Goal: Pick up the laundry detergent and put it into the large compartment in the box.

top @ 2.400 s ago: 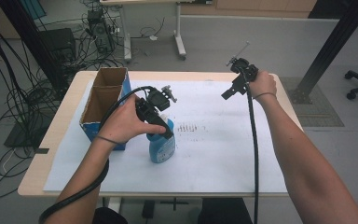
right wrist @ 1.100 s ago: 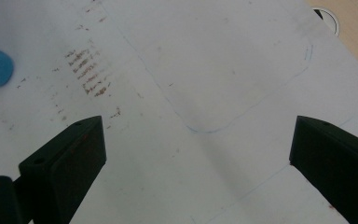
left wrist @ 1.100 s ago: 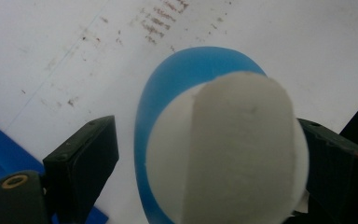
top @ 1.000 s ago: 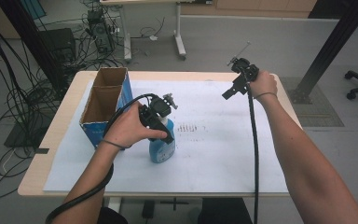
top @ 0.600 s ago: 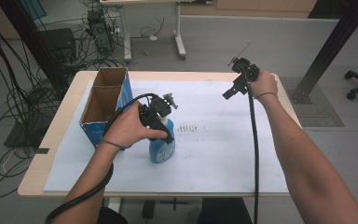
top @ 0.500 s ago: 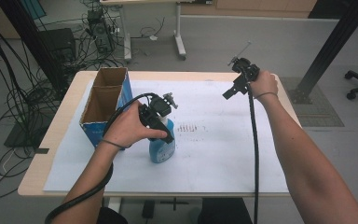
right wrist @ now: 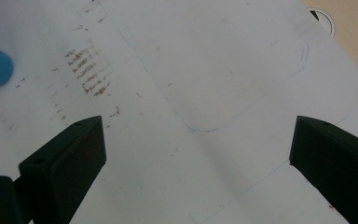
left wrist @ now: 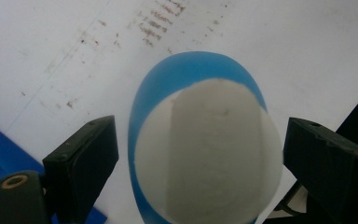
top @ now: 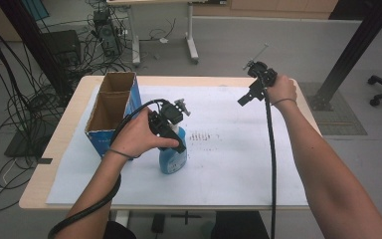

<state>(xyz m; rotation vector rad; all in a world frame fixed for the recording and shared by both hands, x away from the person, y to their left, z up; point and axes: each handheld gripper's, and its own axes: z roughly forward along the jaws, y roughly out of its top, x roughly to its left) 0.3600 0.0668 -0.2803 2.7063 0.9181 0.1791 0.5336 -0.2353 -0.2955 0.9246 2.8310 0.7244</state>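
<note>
I hold the left gripper spread over the blue bottle to straddle its white cap; the right gripper, well right of the bottle, gapes empty to keep clear

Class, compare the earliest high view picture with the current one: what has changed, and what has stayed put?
The left gripper drew in and settled over the blue bottle, its open jaws flanking the white cap without touching it. The right gripper, bottle and cardboard box stayed in place.
</note>
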